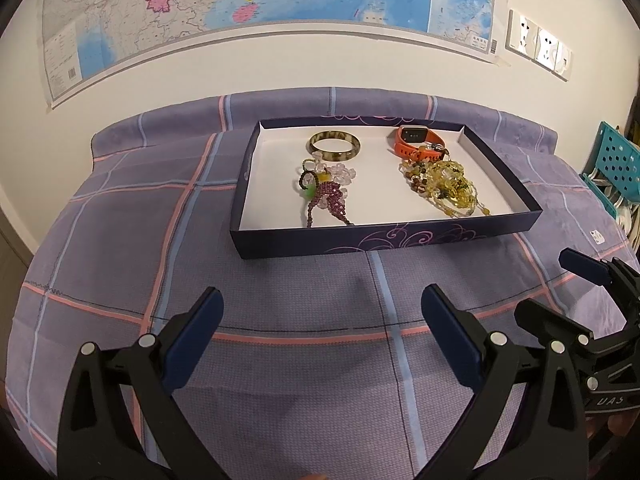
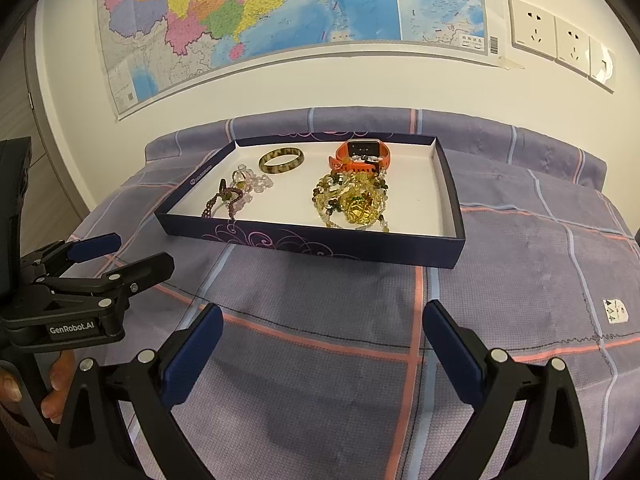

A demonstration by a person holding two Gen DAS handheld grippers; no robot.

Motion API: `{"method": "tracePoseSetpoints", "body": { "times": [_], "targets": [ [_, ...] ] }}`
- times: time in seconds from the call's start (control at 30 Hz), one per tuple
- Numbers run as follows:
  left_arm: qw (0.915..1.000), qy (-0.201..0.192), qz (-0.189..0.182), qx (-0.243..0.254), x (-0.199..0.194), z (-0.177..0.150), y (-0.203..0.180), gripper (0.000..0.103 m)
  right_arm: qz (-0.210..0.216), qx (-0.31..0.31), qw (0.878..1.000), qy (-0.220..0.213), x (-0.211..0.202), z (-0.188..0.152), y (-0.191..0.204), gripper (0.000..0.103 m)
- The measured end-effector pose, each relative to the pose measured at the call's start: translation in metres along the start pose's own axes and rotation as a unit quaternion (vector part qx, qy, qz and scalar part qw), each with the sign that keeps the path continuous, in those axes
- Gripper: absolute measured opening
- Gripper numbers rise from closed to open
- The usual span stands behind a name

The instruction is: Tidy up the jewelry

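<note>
A dark blue box lid (image 1: 360, 242) (image 2: 312, 242) with a white inside lies on the purple checked cloth. In it are a brown-green bangle (image 1: 334, 145) (image 2: 281, 161), an orange watch (image 1: 418, 143) (image 2: 360, 156), a pile of yellow beads (image 1: 444, 182) (image 2: 352, 200) and purple and pink bead strings (image 1: 326, 194) (image 2: 240, 190). My left gripper (image 1: 320, 312) (image 2: 128, 252) is open and empty, in front of the box. My right gripper (image 2: 322, 328) (image 1: 560, 284) is open and empty, beside the left one.
The cloth-covered table (image 1: 120, 240) stands against a white wall with a map (image 1: 240, 8). Wall sockets (image 2: 560, 40) are at the right. A teal perforated basket (image 1: 616, 160) stands off the table's right side.
</note>
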State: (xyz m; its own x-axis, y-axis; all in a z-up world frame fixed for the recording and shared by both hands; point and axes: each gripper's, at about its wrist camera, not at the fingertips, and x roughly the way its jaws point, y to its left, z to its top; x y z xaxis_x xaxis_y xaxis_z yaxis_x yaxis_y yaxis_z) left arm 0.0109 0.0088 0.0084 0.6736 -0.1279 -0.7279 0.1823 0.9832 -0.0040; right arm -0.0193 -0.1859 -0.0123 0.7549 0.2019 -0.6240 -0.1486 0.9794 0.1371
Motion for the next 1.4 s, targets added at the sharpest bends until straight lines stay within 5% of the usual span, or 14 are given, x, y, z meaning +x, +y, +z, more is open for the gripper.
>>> {"method": "tracePoseSetpoints", "body": {
  "times": [1.4],
  "targets": [
    [1.0, 0.009, -0.002, 0.0, 0.0048, -0.0054, -0.0043, 0.098, 0.0, 0.007, 1.0, 0.004, 0.0013, -0.002, -0.0022, 0.096]
  ]
}}
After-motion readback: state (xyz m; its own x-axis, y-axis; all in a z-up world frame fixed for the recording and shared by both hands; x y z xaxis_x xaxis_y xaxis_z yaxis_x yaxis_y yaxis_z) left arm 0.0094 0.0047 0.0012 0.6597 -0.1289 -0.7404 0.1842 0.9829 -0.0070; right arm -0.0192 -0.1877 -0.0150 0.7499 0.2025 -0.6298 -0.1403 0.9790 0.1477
